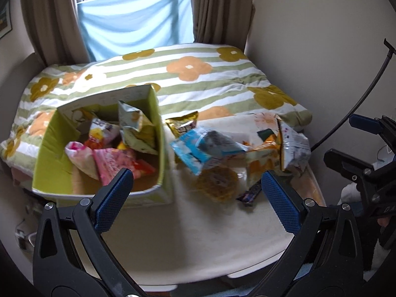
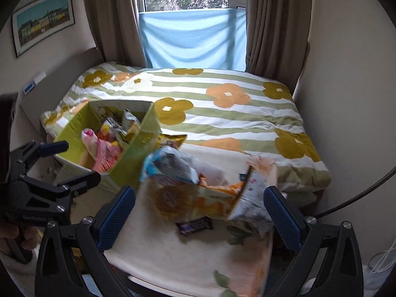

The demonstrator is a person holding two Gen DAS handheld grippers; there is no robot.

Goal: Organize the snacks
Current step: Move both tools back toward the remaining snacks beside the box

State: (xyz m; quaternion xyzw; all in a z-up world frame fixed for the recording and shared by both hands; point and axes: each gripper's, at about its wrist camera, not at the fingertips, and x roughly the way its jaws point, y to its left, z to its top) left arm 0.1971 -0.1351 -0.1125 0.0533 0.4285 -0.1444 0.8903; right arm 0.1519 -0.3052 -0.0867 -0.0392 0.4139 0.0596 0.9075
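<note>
**Both tools spread wide above the snack pile**

Left tool [image 1: 196, 193] held low over the cream-covered table [image 1: 188, 242], blue pads [image 1: 112, 200] spread wide, gripping nothing, aimed between the green box [image 1: 49, 163] and the loose snack pile [image 1: 230, 153]. Right tool [image 2: 199, 209] likewise released, level, pointed at the same pile [image 2: 198, 188]. Box on the table's left, partly filled with packets, a pink one [image 1: 109, 165] nearest. Pile just right of the box: blue packet [image 1: 190, 152], orange bag [image 1: 262, 160], dark bar [image 2: 195, 225] at the front. Floral duvet [image 1: 198, 79] beyond. Some packets blurred.
</note>
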